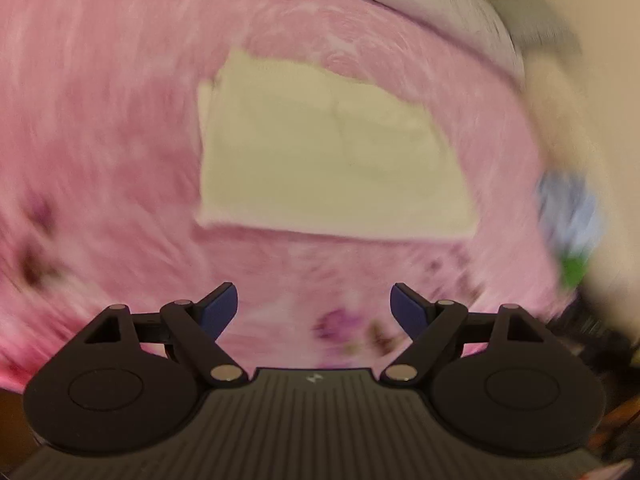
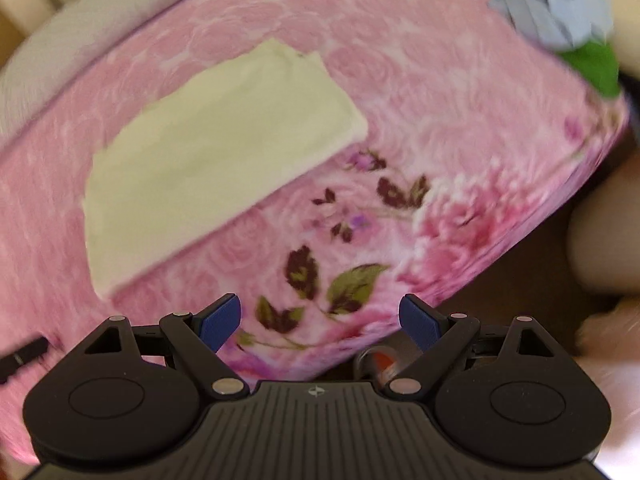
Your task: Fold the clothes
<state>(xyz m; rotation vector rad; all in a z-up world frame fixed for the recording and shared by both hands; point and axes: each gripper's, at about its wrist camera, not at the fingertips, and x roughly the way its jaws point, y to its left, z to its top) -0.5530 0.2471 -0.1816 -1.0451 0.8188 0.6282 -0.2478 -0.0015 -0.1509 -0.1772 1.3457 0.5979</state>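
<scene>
A pale yellow garment [image 1: 328, 152] lies folded flat in a rectangle on a pink floral blanket [image 1: 100, 120]. It also shows in the right wrist view [image 2: 212, 152], left of centre. My left gripper [image 1: 314, 308] is open and empty, held above the blanket short of the garment's near edge. My right gripper [image 2: 320, 318] is open and empty, over the blanket's flower print near the bed's front edge, to the right of the garment. The left wrist view is blurred.
A crumpled light blue cloth [image 2: 552, 4] and a green cloth [image 2: 596, 66] lie at the blanket's far right corner; they also show blurred in the left wrist view [image 1: 568, 208]. A white pillow or sheet [image 2: 60, 40] borders the blanket's far side. The bed edge [image 2: 520, 240] drops to dark floor.
</scene>
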